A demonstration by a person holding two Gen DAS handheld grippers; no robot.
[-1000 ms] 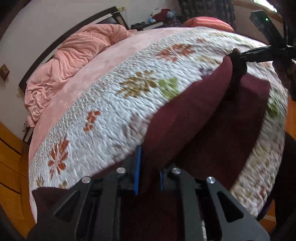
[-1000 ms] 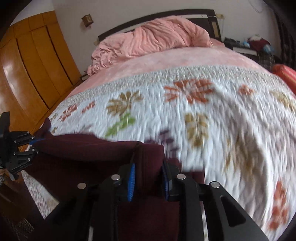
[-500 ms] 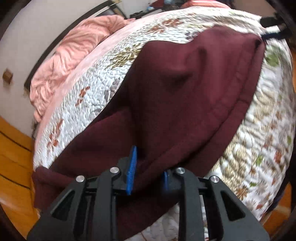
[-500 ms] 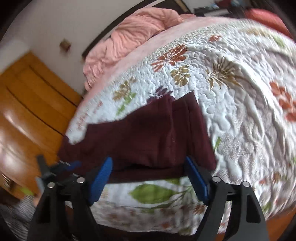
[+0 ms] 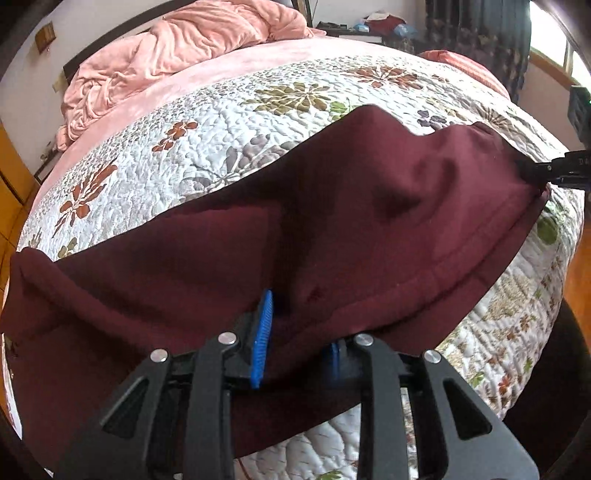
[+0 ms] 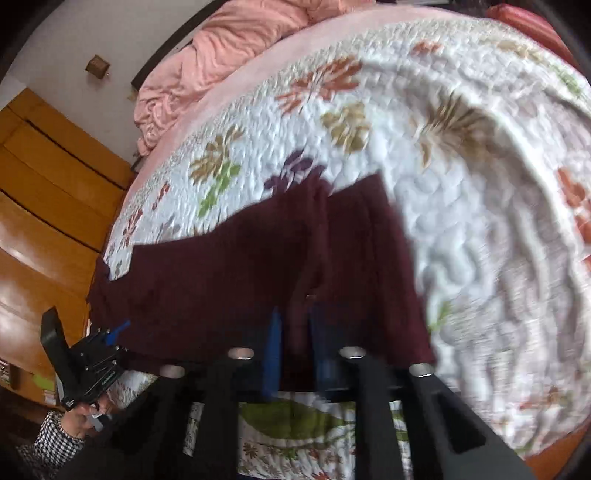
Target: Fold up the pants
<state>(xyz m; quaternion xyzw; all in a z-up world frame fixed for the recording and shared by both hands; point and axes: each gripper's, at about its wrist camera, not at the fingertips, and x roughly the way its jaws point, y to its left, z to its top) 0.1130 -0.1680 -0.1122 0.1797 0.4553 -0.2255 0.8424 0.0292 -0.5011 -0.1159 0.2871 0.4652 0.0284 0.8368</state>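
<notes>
Dark maroon pants (image 5: 332, 229) lie across the near part of a white flowered quilt (image 5: 229, 122), folded over on themselves; they also show in the right wrist view (image 6: 258, 266). My left gripper (image 5: 295, 343) is shut on the pants' near edge, blue pads pinching the cloth. My right gripper (image 6: 295, 350) is shut on the pants' other end. In the left wrist view the right gripper (image 5: 535, 171) holds the far right corner. In the right wrist view the left gripper (image 6: 110, 332) holds the left end.
A crumpled pink blanket (image 5: 177, 48) lies at the head of the bed. A wooden wardrobe (image 6: 44, 206) stands to the left of the bed. A nightstand with clutter (image 5: 369, 26) and a dark curtain (image 5: 480, 37) are at the far right.
The pants were lifted and laid over the quilt. My right gripper opened half a second ago and is shut on the pants' end again. The left gripper kept its hold.
</notes>
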